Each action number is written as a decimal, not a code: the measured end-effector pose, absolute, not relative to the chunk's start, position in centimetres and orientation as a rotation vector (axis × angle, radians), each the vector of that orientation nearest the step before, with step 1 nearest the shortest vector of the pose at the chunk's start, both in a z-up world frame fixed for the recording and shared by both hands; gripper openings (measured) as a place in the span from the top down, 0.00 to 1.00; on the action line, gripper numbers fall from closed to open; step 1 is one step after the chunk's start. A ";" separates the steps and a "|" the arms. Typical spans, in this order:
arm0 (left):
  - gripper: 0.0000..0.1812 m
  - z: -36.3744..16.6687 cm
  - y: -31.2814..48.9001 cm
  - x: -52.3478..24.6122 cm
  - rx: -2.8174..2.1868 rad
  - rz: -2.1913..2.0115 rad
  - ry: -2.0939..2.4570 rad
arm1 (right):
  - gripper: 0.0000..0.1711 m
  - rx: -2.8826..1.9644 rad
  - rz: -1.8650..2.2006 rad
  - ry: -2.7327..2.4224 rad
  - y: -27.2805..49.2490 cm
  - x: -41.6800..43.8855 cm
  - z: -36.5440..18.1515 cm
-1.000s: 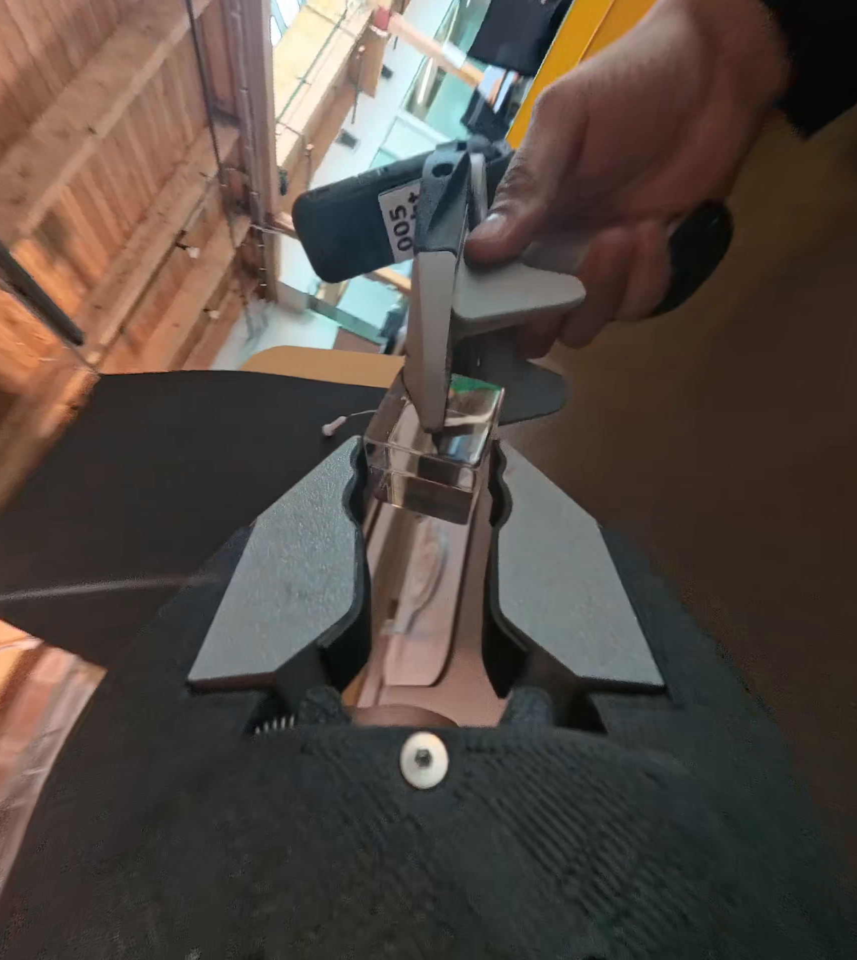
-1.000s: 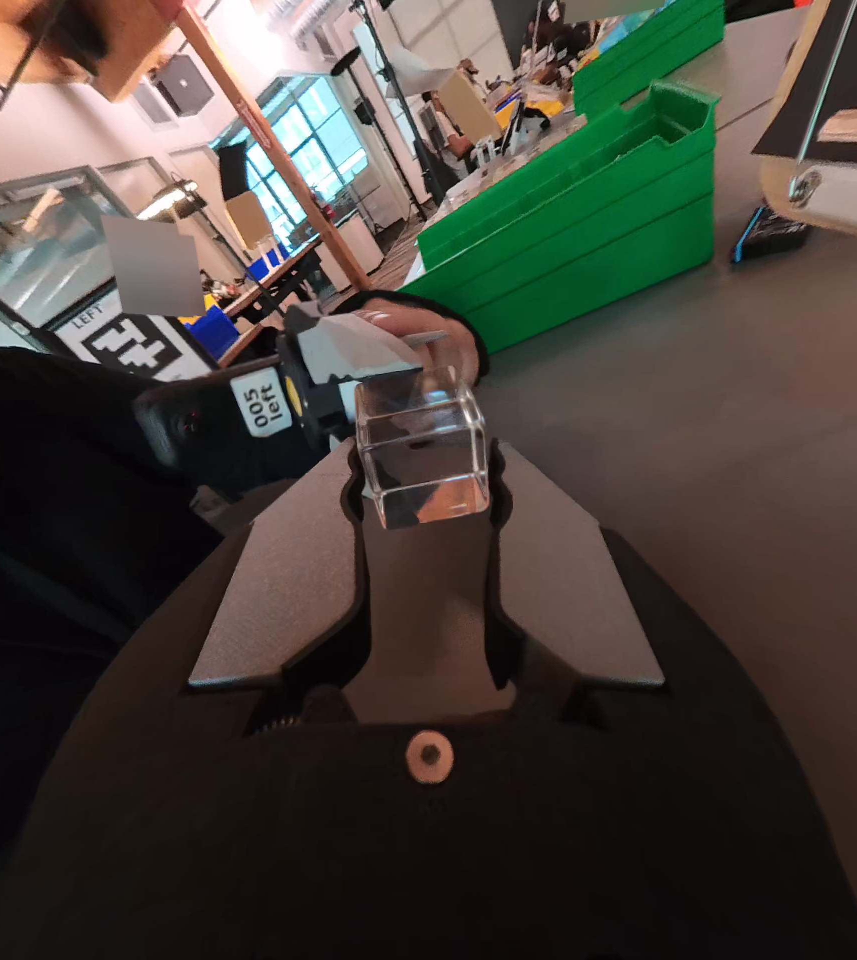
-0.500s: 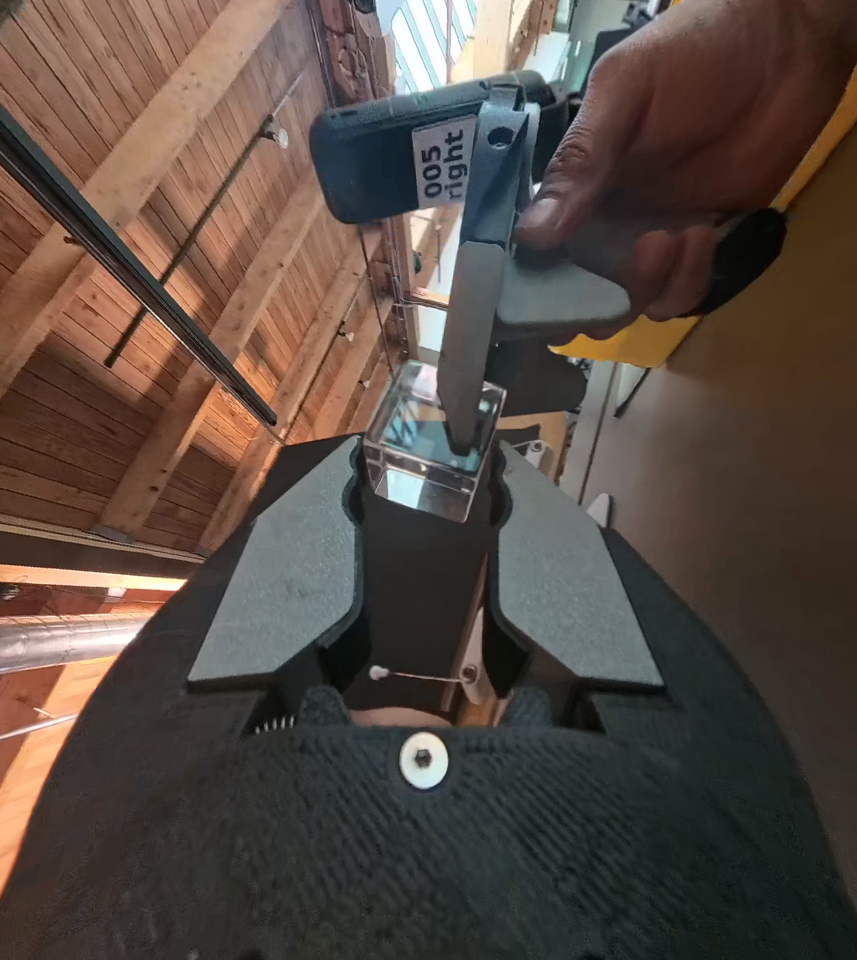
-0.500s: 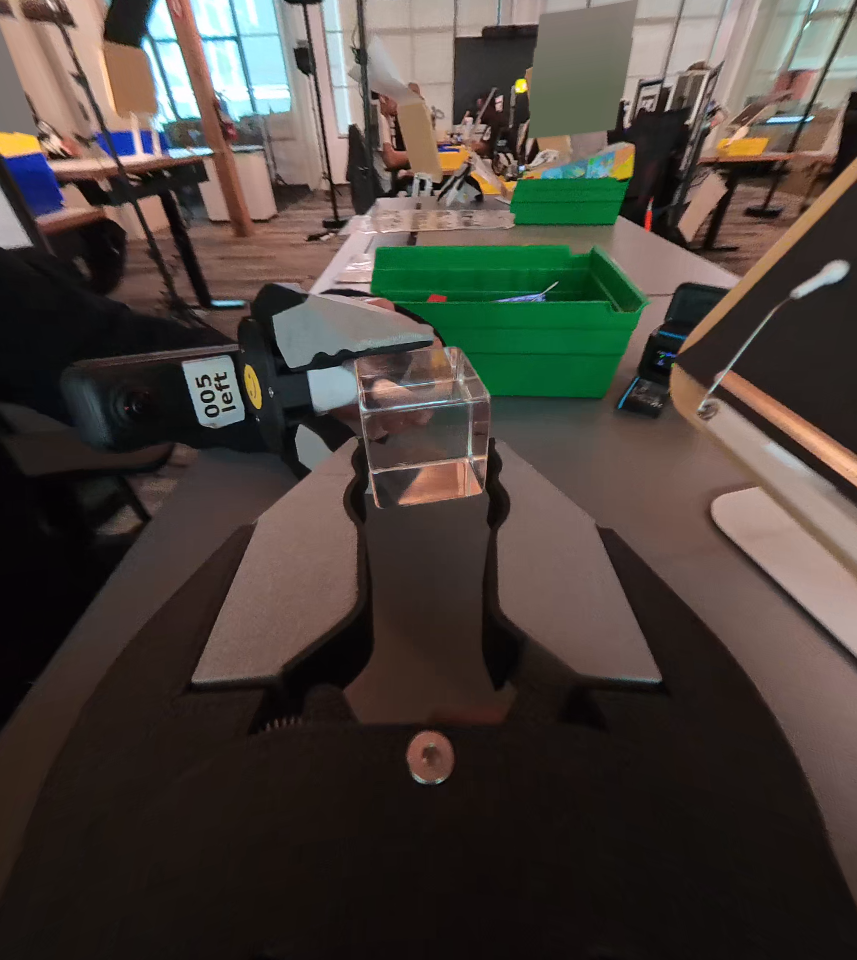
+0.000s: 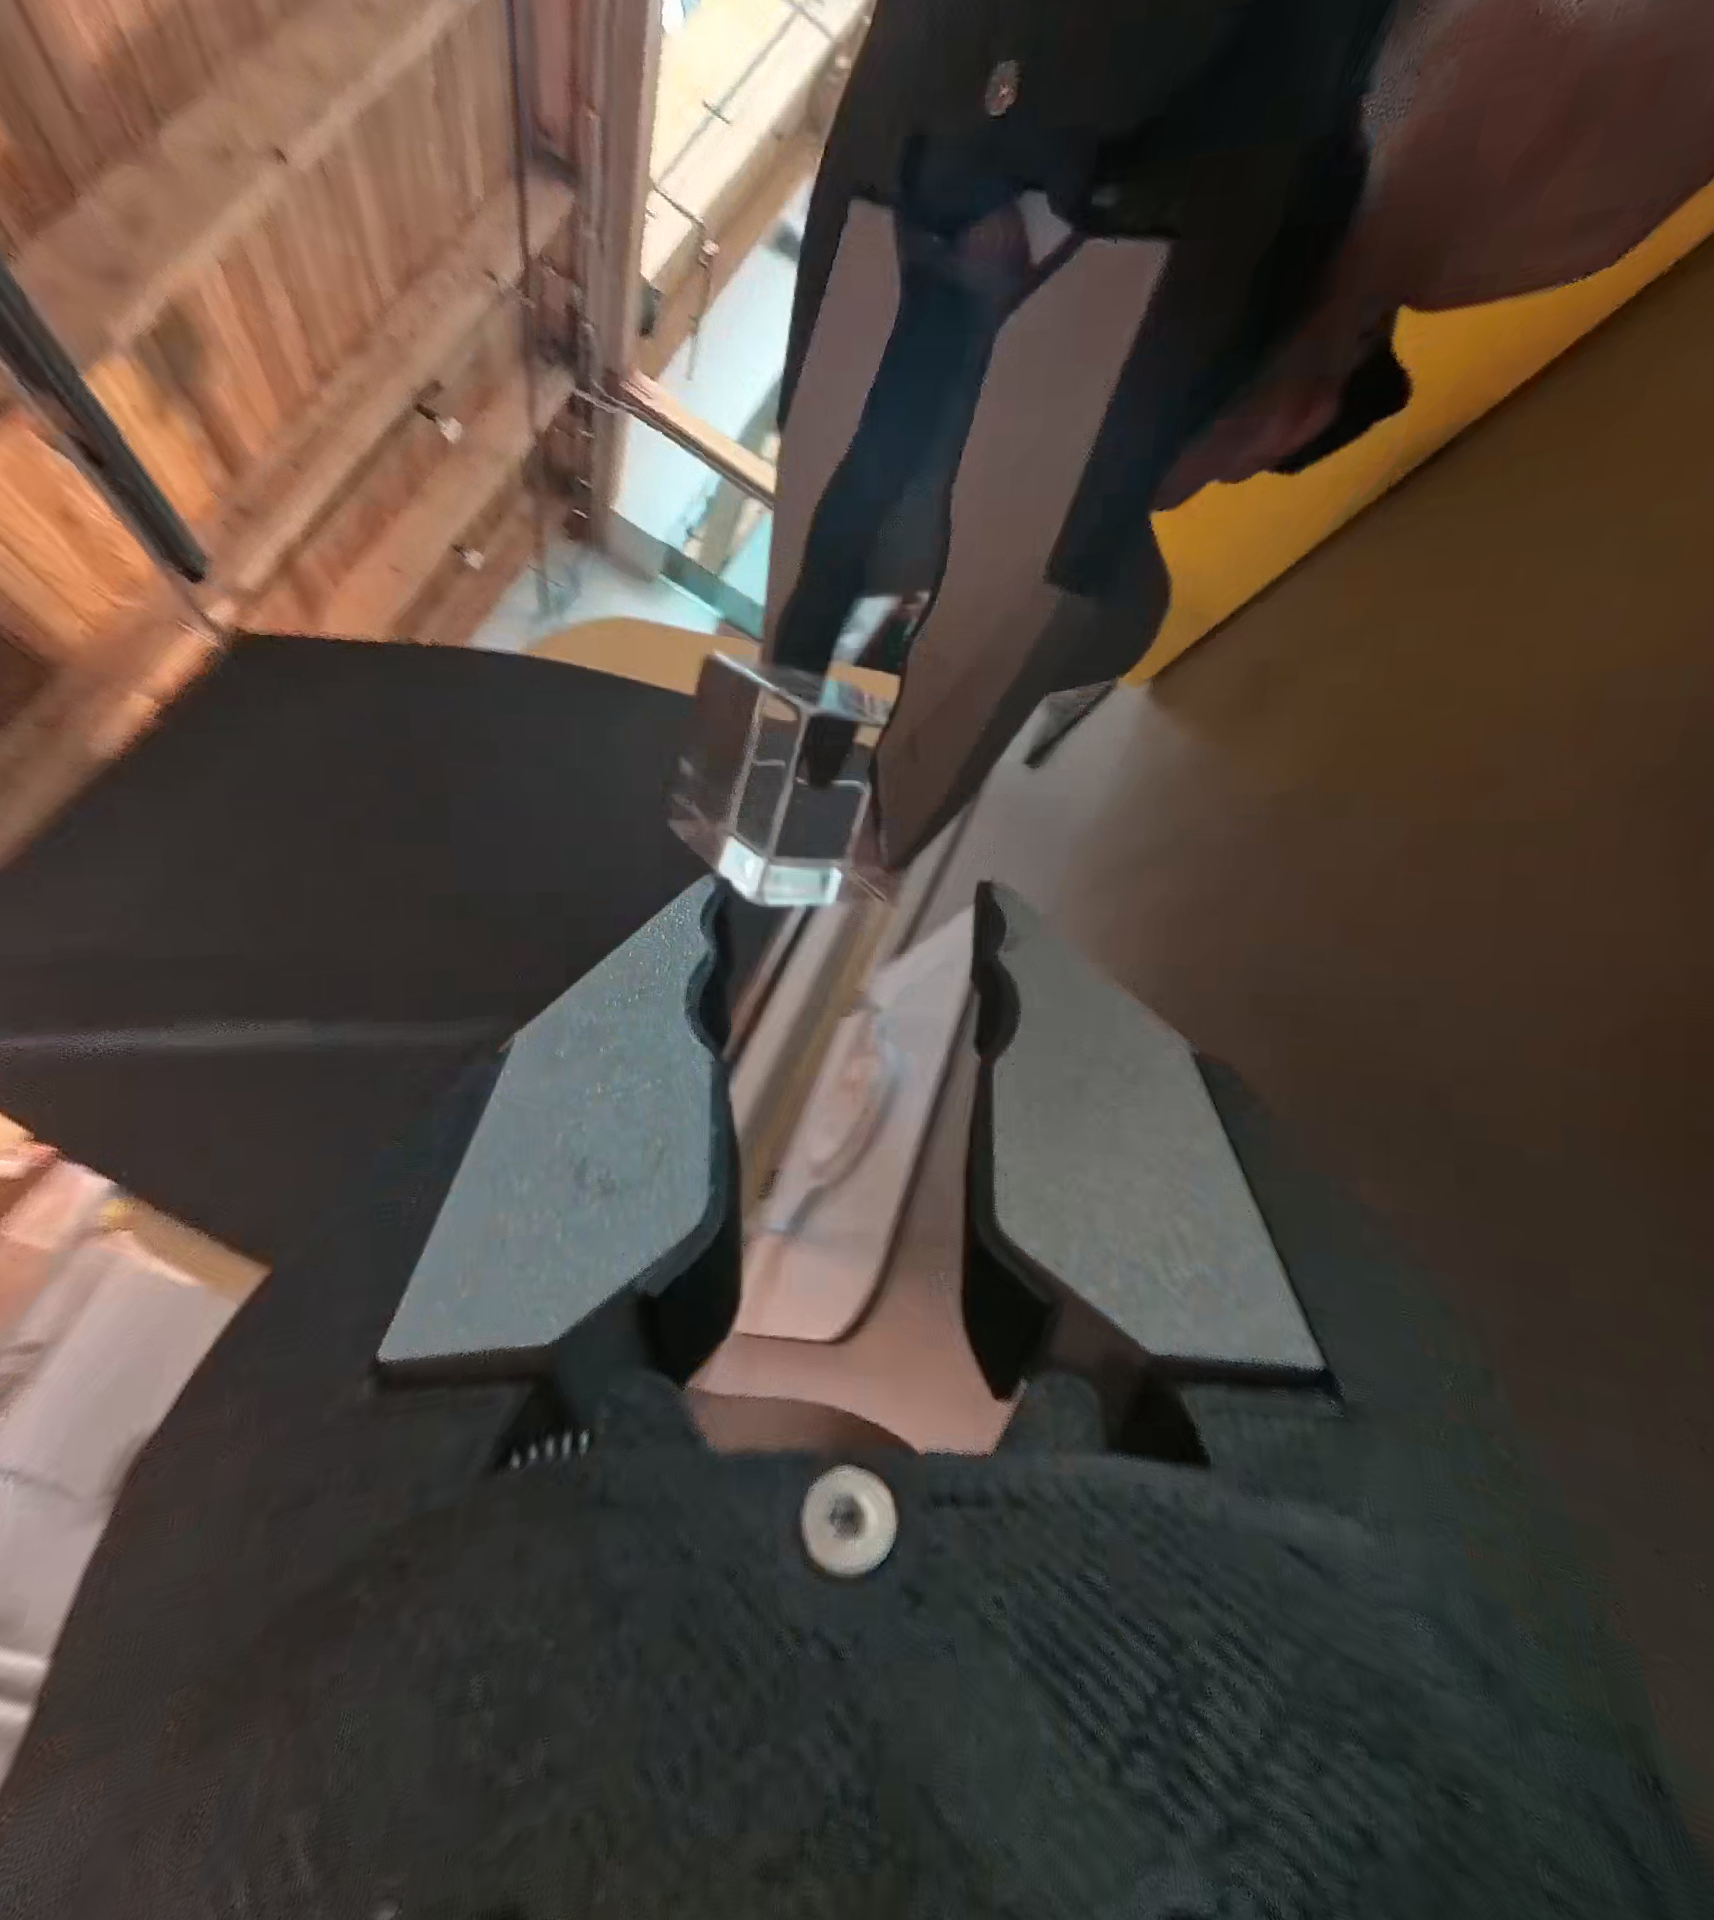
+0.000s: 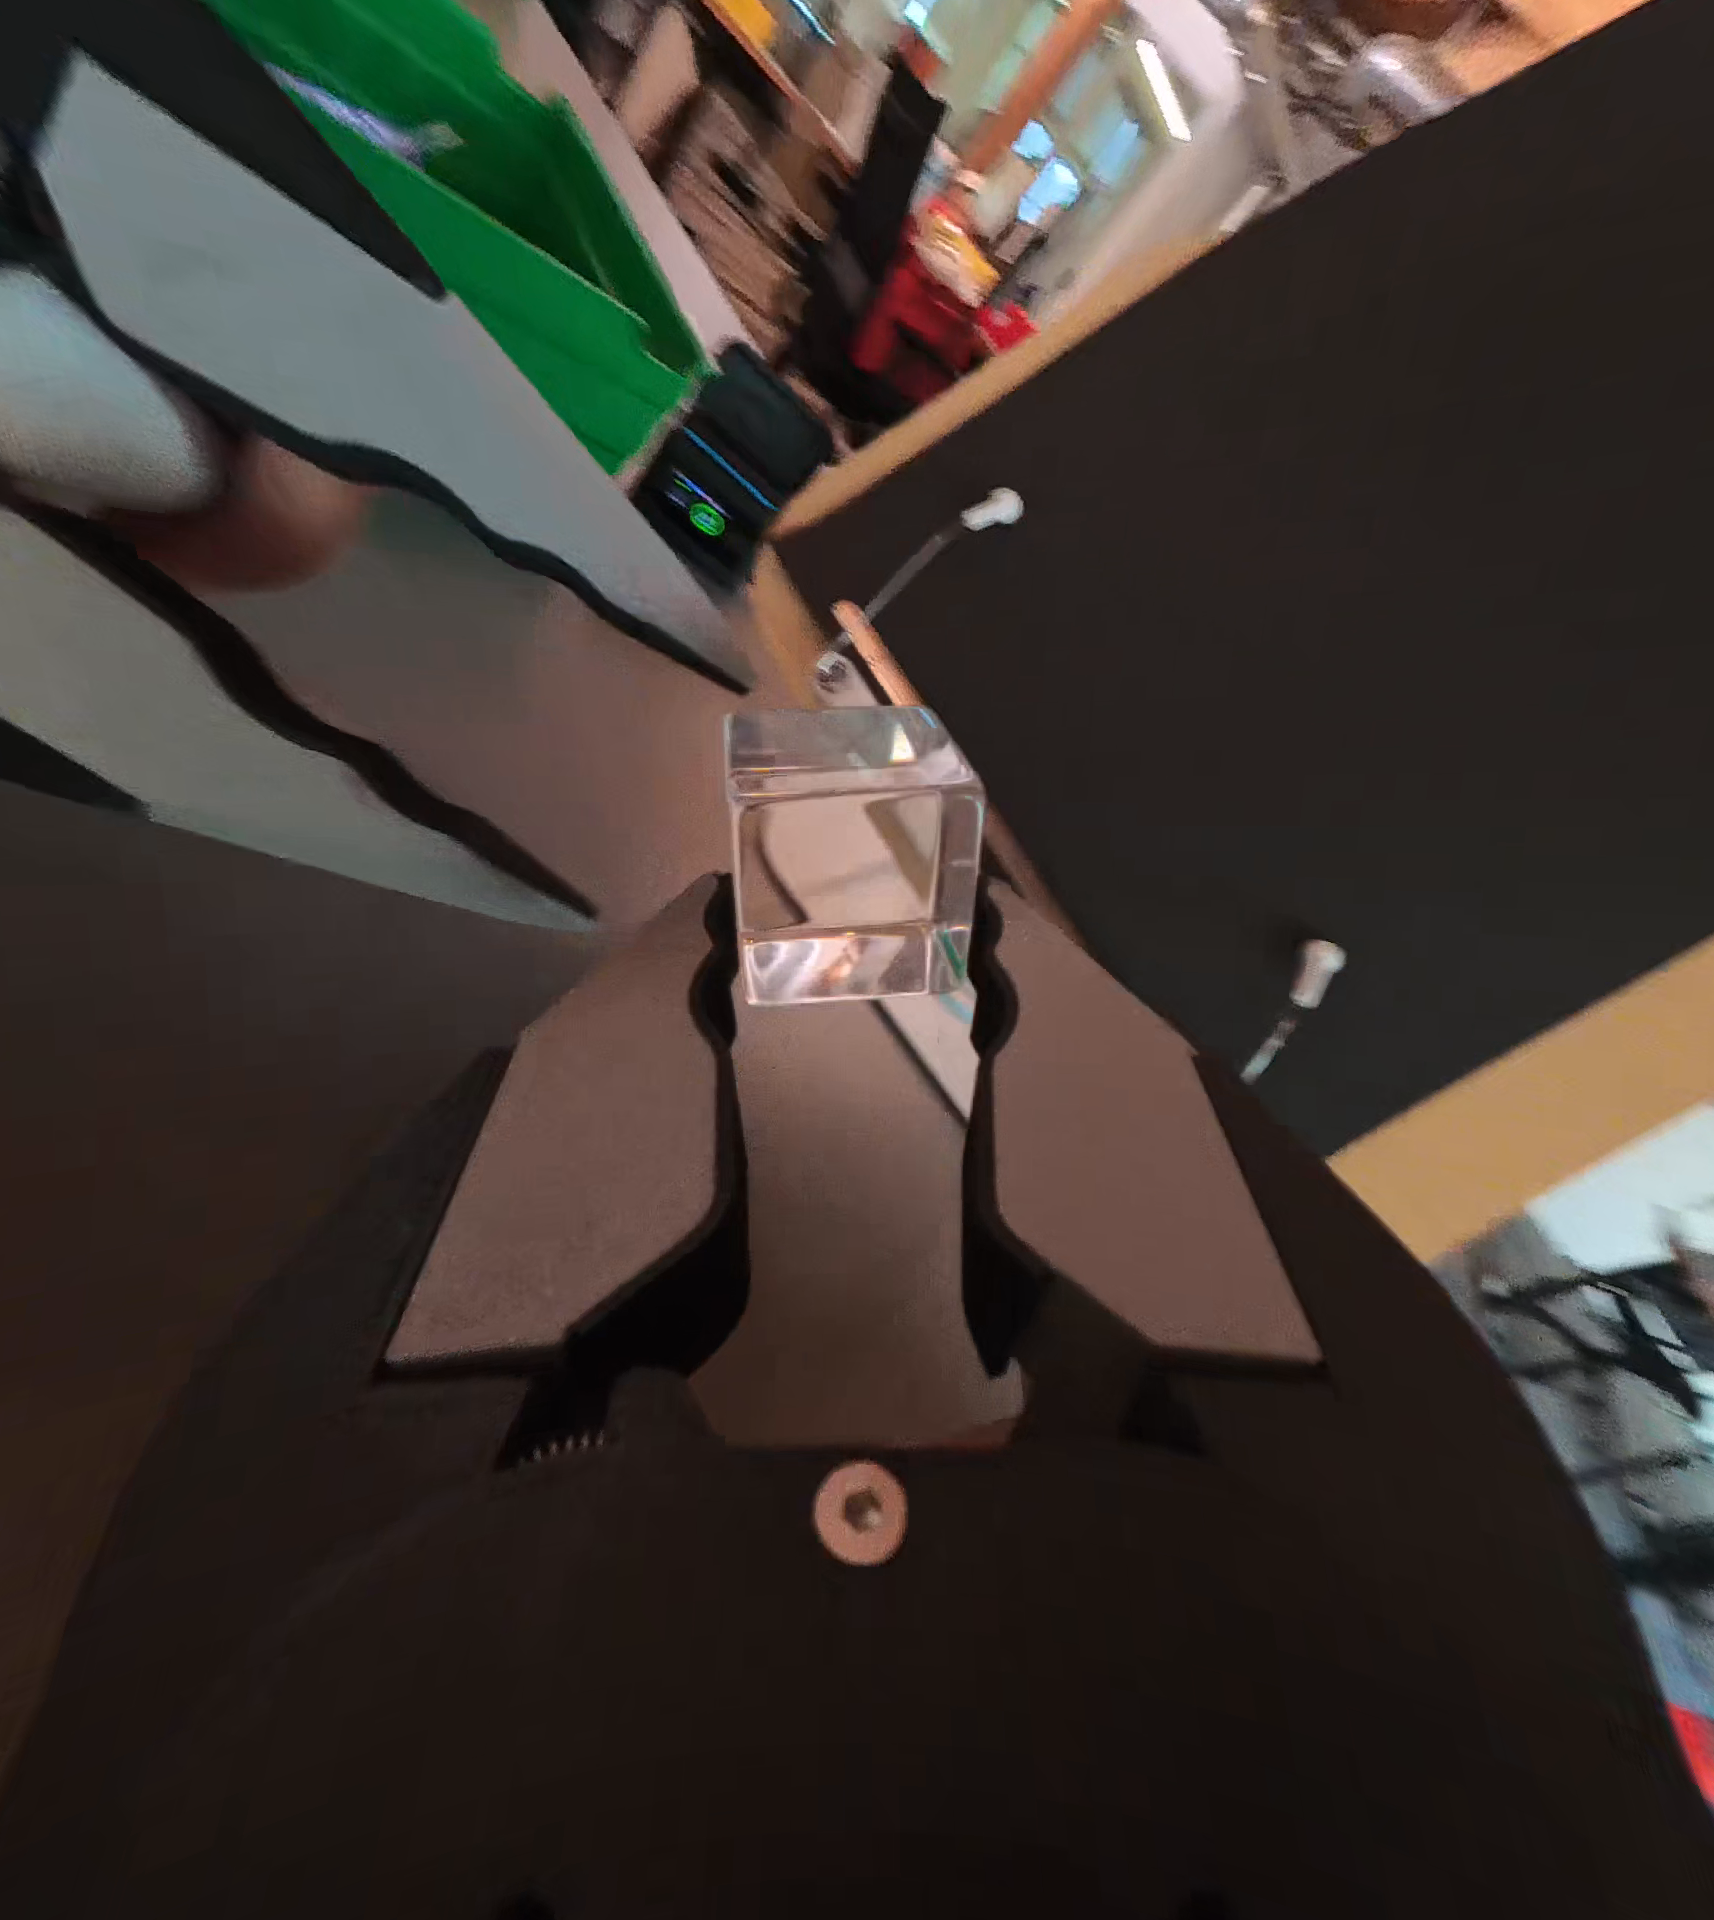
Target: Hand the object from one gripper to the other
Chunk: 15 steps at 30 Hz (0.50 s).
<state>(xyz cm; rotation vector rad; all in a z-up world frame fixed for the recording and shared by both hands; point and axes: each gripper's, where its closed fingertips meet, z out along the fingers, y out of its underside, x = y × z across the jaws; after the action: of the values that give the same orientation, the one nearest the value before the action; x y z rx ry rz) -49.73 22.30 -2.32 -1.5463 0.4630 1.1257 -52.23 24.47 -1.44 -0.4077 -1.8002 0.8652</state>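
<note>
A clear glass-like cube (image 6: 853, 862) sits between the fingertips of my right gripper (image 6: 848, 935), which is shut on it. In the left wrist view the same cube (image 5: 780, 790) hangs just beyond my left gripper (image 5: 848, 925), gripped by the right gripper's long grey fingers (image 5: 1029, 520) coming from above. My left gripper's jaws stand apart and hold nothing; the cube is clear of them. In the right wrist view the left gripper's pale fingers (image 6: 209, 727) lie at the upper left, apart from the cube, with a hand (image 6: 240, 540) behind them.
A black board with a wooden edge (image 6: 1352, 520) stands close to the right of the cube, with white-tipped pins (image 6: 998, 509). Green bins (image 6: 520, 260) and a small black device with a lit screen (image 6: 728, 488) sit on the grey table (image 6: 157, 987). A wood ceiling (image 5: 261, 260) shows overhead.
Both grippers were on the cube before. My left gripper has let go and drawn back; the cube stays in the right gripper. Both views have swung round.
</note>
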 end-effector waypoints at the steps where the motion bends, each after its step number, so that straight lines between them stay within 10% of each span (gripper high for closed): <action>1: 0.76 -2.8 22.4 -49.7 -1.578 1.028 0.424 | 0.75 -0.398 0.818 -1.772 24.9 -52.4 -1.4; 15: 0.65 -3.5 22.9 -51.1 -1.665 0.166 -0.129 | 0.76 -0.156 0.426 -1.699 24.5 -53.5 -3.2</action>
<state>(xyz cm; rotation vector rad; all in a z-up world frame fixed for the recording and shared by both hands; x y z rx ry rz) -51.10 22.89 -3.54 -1.6655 -0.1287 0.1658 -53.49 24.47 -3.24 -0.1561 -1.6987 0.4255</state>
